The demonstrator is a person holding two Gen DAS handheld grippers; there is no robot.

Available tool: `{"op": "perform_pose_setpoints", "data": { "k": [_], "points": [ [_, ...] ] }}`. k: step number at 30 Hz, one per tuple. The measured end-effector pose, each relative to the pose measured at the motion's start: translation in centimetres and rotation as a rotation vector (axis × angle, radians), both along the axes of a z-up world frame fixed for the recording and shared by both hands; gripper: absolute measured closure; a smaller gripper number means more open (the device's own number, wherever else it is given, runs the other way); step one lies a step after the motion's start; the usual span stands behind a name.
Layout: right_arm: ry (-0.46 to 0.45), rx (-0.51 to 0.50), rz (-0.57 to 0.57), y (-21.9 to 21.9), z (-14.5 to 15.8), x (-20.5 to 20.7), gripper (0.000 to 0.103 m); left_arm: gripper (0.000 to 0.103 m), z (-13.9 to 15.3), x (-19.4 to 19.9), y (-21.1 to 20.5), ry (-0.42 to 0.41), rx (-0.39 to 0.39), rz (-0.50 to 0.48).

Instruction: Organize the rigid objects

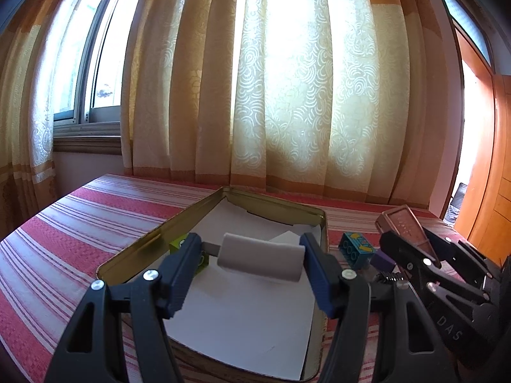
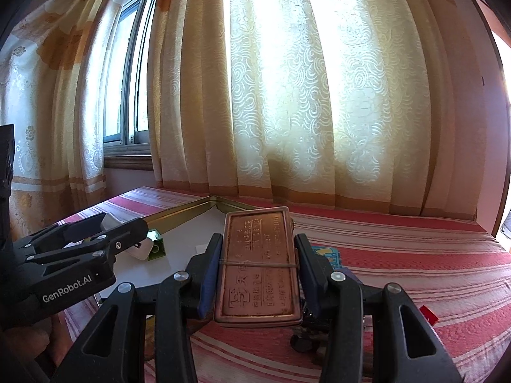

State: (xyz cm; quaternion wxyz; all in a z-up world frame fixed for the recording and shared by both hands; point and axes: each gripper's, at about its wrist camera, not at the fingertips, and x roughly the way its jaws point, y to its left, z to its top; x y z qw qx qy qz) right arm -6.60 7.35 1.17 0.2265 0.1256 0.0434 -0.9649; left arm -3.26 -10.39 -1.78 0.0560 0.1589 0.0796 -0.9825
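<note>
**Two loads heading for the tin**

Sunlit curtains are glowing behind the striped cloth [image 1: 64,223] where the open tin [image 1: 274,206] is sitting. I'm clamping my left gripper [image 1: 252,265] across a white block [image 1: 260,257] over it; my right gripper [image 2: 258,274], just rightward, is gripping the copper plate [image 2: 258,261], long axis pointing ahead.

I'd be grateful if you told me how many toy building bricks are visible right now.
3. A green brick lies inside the tin, at its left wall; a blue brick and a purple brick lie on the striped cloth right of it. The grippers may hide more.
</note>
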Motion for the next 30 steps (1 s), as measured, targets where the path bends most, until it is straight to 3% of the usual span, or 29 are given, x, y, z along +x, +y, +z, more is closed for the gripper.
{"op": "perform_pose_setpoints", "data": {
  "k": [30],
  "points": [
    [0.000, 0.028, 0.065, -3.5, 0.0, 0.0, 0.055, 0.039, -0.2, -0.4, -2.2, -0.029, -0.022, 0.029]
  ]
}}
